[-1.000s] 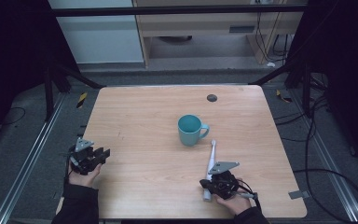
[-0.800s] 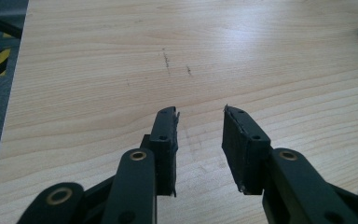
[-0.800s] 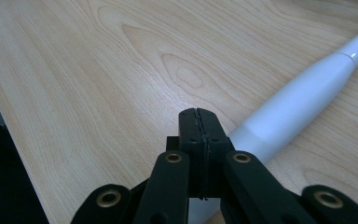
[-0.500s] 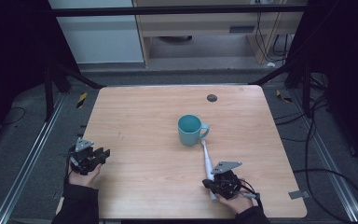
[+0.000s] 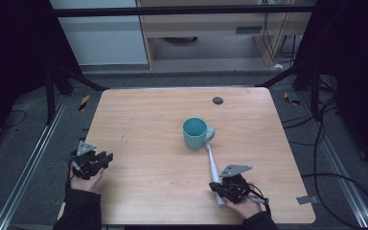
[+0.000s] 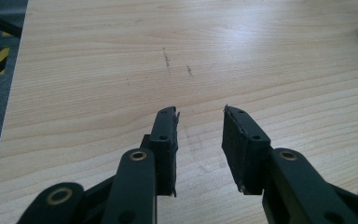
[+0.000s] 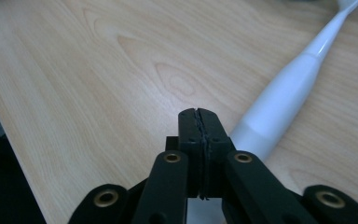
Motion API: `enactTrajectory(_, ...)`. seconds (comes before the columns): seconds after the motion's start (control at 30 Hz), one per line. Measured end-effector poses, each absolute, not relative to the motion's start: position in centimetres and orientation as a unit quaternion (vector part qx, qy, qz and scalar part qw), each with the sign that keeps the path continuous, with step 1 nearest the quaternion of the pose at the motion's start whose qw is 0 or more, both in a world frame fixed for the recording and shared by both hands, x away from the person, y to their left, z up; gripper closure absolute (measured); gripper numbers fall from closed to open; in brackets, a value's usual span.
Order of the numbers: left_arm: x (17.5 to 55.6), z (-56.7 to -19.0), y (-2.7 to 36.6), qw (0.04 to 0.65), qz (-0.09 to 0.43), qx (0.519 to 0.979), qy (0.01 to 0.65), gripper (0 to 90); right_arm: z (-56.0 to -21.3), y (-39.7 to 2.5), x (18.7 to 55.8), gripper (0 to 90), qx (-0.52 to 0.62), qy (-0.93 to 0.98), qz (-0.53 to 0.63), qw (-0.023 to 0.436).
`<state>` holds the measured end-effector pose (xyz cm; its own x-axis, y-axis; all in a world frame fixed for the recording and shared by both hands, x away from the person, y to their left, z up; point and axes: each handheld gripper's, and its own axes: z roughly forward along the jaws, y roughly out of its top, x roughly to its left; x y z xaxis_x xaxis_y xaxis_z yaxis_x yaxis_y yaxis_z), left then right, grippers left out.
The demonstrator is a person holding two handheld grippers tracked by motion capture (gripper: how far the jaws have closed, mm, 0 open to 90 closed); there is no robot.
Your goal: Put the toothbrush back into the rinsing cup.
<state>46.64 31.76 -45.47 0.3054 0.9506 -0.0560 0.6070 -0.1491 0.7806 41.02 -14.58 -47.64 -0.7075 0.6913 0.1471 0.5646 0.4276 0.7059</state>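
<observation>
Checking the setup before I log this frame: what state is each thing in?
Left gripper: open, nothing between its jaws.
Right gripper: shut, empty, beside the toothbrush.
Toothbrush: lying flat on the table, head toward the mug.
Mug: upright, looks empty, handle toward the toothbrush.

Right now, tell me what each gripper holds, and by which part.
Nothing. The right gripper is shut empty, the electric toothbrush lying beside it. The left gripper is open over bare table.
</observation>
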Motion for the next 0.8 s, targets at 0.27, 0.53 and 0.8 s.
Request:
enactTrajectory(0.27, 46.7, -45.5, 31.7, 0.365, 0.233, 0.721, 0.54, 64.8, -47.2, -15.2, 41.6, 59.4, 0.425, 0.812, 0.371, 0.147)
enactTrajectory(0.53, 46.7, -45.6, 31.7, 0.364, 0.233, 0.722, 0.541, 64.8, -48.0, -14.6, 42.5, 45.9, 0.447, 0.812, 0.343, 0.15)
enactTrajectory(0.8, 46.7, -45.6, 31.7, 0.363, 0.233, 0.723, 0.54, 64.7, -48.6, -14.0, 42.6, 46.7, 0.45, 0.818, 0.326, 0.148)
